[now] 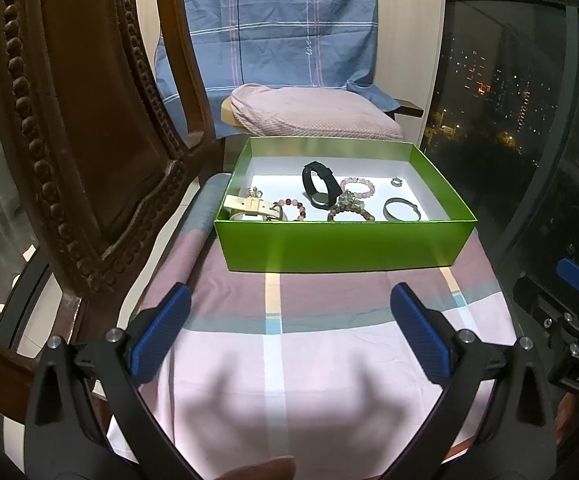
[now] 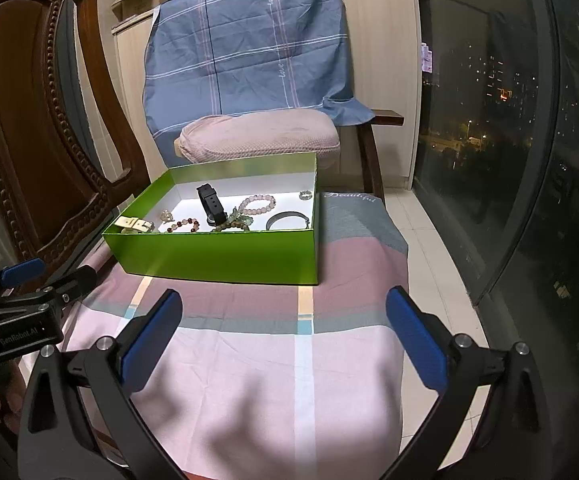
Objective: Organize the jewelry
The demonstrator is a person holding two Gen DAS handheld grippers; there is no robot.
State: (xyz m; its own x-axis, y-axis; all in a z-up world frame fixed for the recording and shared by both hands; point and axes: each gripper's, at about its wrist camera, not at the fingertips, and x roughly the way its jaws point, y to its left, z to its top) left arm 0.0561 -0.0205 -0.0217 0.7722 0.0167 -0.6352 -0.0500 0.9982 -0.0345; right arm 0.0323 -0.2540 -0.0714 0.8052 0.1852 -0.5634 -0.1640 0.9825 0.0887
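Nearest in each wrist view, the left tongs (image 1: 289, 332) and the right tongs (image 2: 283, 336) hang with their blue pads spread wide apart and nothing between them, both low over the near end of the bench (image 2: 249, 380), which is draped in a pink, mauve and grey checked cloth. The body of the left tool carries the words "GenRobot.AI", and the right tool's body shows what looks like "DAS". Farther on, towards the bench's far left corner, stands the open green box (image 1: 341, 246), and all the jewelry in sight lies inside it: a cream strap (image 1: 249, 205) at the left, a dark-beaded bracelet (image 1: 291, 209), a black watch (image 1: 318, 186) standing on edge, a pink bead bracelet (image 1: 358, 187), a brown bead bracelet (image 1: 349, 214) with a pale charm cluster, a silver bangle (image 1: 401, 209) and a small ring (image 1: 396, 182). The cloth outside the box holds no pieces, which suits either a gathering done or a sorting out of the box still to come. Any pick here would want a narrow, steep approach, taking one piece clear of its neighbours, since the bracelets overlap. "Beautiful" is printed on the cloth at the far right corner, and "love" on the blue sheet (image 2: 249, 48) beyond.
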